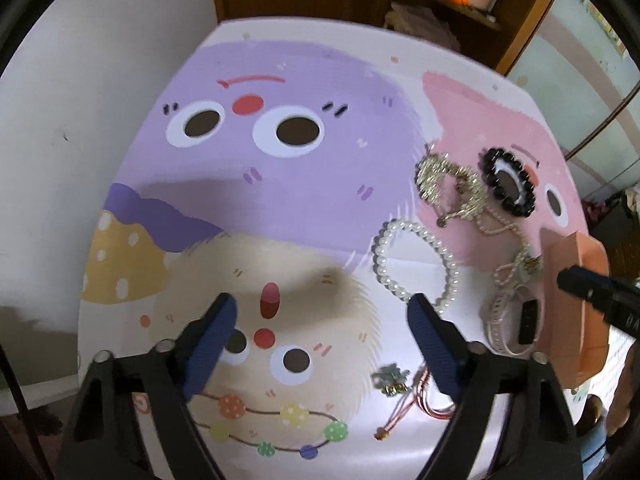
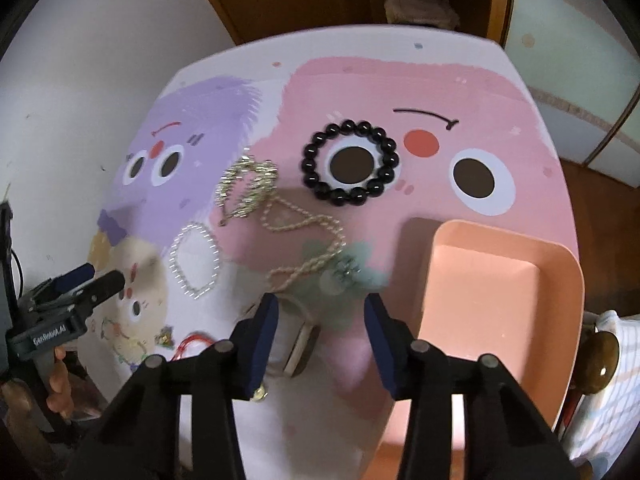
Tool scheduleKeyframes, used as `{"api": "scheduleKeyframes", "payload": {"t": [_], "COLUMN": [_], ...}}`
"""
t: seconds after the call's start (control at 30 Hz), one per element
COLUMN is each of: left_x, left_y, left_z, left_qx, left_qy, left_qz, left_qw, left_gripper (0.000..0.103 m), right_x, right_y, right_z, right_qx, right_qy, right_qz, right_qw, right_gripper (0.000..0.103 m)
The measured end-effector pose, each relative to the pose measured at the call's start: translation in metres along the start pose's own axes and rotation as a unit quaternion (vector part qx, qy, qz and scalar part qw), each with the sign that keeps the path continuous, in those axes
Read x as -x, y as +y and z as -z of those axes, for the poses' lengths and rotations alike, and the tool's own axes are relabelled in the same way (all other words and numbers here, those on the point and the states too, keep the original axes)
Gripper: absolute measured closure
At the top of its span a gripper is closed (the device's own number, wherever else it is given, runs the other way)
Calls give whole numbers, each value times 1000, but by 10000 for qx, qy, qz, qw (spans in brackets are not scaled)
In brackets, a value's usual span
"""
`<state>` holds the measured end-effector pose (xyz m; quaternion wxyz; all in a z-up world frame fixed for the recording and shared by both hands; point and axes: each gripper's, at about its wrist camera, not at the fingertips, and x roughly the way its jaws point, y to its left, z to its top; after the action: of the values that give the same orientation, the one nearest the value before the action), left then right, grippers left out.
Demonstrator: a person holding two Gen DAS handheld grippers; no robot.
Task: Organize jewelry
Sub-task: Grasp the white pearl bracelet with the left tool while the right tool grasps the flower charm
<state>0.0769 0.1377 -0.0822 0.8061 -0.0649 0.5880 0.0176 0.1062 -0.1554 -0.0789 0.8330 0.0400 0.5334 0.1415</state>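
Observation:
Jewelry lies on a cartoon-print table. A black bead bracelet (image 2: 351,162) sits far centre, also in the left wrist view (image 1: 509,181). A gold chain piece (image 2: 248,186), a thin pearl necklace (image 2: 308,240) and a white pearl bracelet (image 1: 416,264) lie nearby. A pale watch (image 1: 516,318) lies by the peach tray (image 2: 500,292). A red string bracelet (image 1: 424,400) and a small charm (image 1: 390,378) lie near my left gripper (image 1: 322,320), which is open and empty. My right gripper (image 2: 320,312) is open and empty above the watch (image 2: 298,344).
A white wall runs along the table's left edge. A wooden shelf unit (image 1: 460,4) stands behind the far edge. A green floral print or ornament (image 2: 348,276) lies beside the necklace, blurred. A doorknob (image 2: 604,360) shows at the right.

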Motion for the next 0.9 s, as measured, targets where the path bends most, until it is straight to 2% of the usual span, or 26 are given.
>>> {"api": "scheduleKeyframes", "payload": {"t": [0.27, 0.4, 0.63, 0.77, 0.9], "left_x": [-38, -50, -57, -59, -70], "left_y": [-10, -17, -24, -31, -59], "left_z": [-18, -22, -27, -29, -35], "left_qx": [-53, -22, -39, -125, -258], "left_qy": [596, 807, 869, 898, 925], "left_qz": [264, 323, 196, -4, -353], "left_qw": [9979, 9962, 9960, 9959, 9947], "left_gripper": [28, 33, 34, 34, 34], "right_x": [-30, -49, -55, -60, -69], "right_y": [-6, 0, 7, 17, 31], "right_z": [-21, -22, -22, -16, -12], "right_qx": [-89, -42, 47, 245, 389], "right_qy": [641, 910, 1228, 1322, 1246], "right_qz": [-47, -9, 43, 306, 500], "right_qw": [9979, 9958, 9924, 9904, 9902], "right_gripper": [61, 61, 67, 83, 83]}}
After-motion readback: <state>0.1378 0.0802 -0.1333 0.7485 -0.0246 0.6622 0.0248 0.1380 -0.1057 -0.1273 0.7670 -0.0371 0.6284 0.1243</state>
